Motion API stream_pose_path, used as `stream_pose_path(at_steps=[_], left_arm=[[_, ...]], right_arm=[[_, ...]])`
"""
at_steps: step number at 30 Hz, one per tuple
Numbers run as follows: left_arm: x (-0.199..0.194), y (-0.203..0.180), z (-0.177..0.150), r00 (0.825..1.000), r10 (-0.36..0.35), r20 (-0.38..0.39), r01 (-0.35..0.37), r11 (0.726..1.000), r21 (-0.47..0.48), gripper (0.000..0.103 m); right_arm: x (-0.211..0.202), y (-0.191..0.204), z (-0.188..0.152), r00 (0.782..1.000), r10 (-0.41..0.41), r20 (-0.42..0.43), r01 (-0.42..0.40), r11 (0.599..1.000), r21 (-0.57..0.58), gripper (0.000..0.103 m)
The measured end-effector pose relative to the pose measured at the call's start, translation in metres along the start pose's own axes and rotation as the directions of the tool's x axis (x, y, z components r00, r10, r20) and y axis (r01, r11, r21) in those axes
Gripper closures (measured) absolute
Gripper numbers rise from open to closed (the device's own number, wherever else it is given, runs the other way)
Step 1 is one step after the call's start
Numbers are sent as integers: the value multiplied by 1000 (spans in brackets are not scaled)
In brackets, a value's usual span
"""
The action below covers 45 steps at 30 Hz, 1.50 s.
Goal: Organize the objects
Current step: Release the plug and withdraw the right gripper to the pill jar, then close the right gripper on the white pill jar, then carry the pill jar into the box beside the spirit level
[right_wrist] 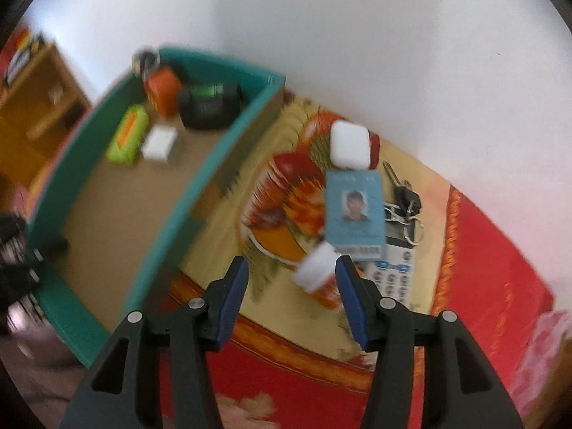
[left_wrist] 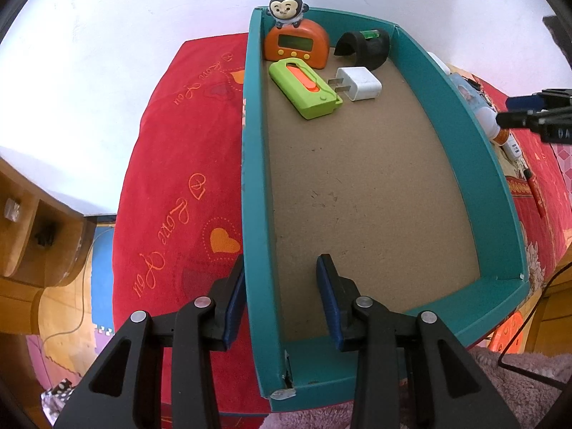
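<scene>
The teal box (left_wrist: 464,164) is a long open tray with a bare brown cardboard floor, lying on a red blanket (left_wrist: 178,164). At its far end stand an orange digital clock (left_wrist: 296,44) topped by a monkey figure (left_wrist: 286,9), a black curved piece (left_wrist: 364,48), a green-and-orange case (left_wrist: 304,87) and a white plug charger (left_wrist: 359,84). The left gripper (left_wrist: 280,298) is clamped on the box's near left wall, one pad outside, one inside. Beside the box's right wall lie a white earbud case (right_wrist: 349,144), a blue ID card (right_wrist: 355,211), keys (right_wrist: 405,207), a white-capped bottle (right_wrist: 318,273) and a remote (right_wrist: 391,275), half covered by the card. The right wrist view is blurred. The right gripper (right_wrist: 291,298) stands parted and empty, the bottle just beyond its right finger (right_wrist: 352,296)
</scene>
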State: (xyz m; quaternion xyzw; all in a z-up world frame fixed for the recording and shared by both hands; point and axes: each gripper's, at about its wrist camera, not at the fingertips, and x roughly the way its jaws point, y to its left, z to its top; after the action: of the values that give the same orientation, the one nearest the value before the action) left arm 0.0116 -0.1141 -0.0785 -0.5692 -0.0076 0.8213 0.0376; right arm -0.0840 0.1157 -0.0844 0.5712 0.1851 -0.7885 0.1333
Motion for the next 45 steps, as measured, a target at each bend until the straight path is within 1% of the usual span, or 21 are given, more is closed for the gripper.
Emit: stream_pose_path(at_steps=[3, 6, 8, 13, 15, 22, 23, 24, 25, 26, 28, 31, 33, 35, 36, 39, 41, 45], left_arm=[[0, 0, 0, 1000, 0, 0, 0, 1000, 0, 65], [0, 2, -4, 1000, 0, 2, 0, 1000, -1, 65], [1, 3, -5, 1000, 0, 3, 0, 1000, -3, 65], [0, 5, -8, 1000, 3, 5, -3, 1000, -7, 65], [0, 5, -9, 1000, 3, 5, -3, 1000, -8, 65], [0, 5, -10, 1000, 3, 5, -3, 1000, -8, 65], [0, 5, -10, 1000, 3, 5, -3, 1000, -8, 65], [-1, 5, -11, 1000, 3, 6, -3, 1000, -8, 65], [-1, 6, -11, 1000, 4, 6, -4, 1000, -8, 65], [-1, 6, -11, 1000, 4, 6, -3, 1000, -9, 65], [-1, 6, -11, 1000, 3, 6, -3, 1000, -8, 65], [-1, 6, -11, 1000, 3, 6, -3, 1000, -8, 65], [-1, 6, -11, 1000, 3, 6, -3, 1000, -8, 65], [-1, 6, -11, 1000, 4, 5, -4, 1000, -8, 65], [-1, 6, -11, 1000, 4, 5, -4, 1000, -7, 65], [-1, 6, -11, 1000, 3, 5, -3, 1000, -7, 65], [-2, 6, -11, 1000, 4, 4, -4, 1000, -5, 65], [-2, 7, -11, 1000, 5, 3, -5, 1000, -4, 65]], right_arm=[[15, 10, 3, 998, -14, -64, 6, 993, -117, 52], [25, 15, 7, 992, -48, -116, 19, 971, -238, 52], [31, 18, 9, 988, -59, -139, 18, 959, -282, 52], [47, 18, 15, 974, -98, -206, 16, 930, -366, 52], [53, 21, 16, 968, -132, -215, 33, 911, -410, 52], [70, 26, 13, 950, -209, -233, 70, 868, -491, 52], [72, 26, 12, 947, -216, -236, 73, 864, -498, 52], [72, 25, 12, 950, -212, -231, 72, 866, -495, 53], [72, 23, 13, 952, -204, -229, 71, 872, -484, 53], [71, 21, 13, 954, -199, -226, 73, 881, -468, 58], [70, 19, 13, 959, -188, -212, 76, 891, -447, 58], [62, 11, 11, 972, -141, -190, 62, 927, -371, 59], [53, 3, 11, 983, -93, -156, 46, 958, -284, 59], [40, -7, 8, 995, -21, -93, 6, 987, -160, 61], [36, -11, 5, 998, 6, -70, -14, 994, -113, 63], [30, -22, -8, 998, 55, 5, -55, 998, 29, 63], [27, -28, -21, 997, 62, 52, -67, 992, 103, 63], [23, -38, -34, 993, 73, 90, -88, 979, 182, 63]])
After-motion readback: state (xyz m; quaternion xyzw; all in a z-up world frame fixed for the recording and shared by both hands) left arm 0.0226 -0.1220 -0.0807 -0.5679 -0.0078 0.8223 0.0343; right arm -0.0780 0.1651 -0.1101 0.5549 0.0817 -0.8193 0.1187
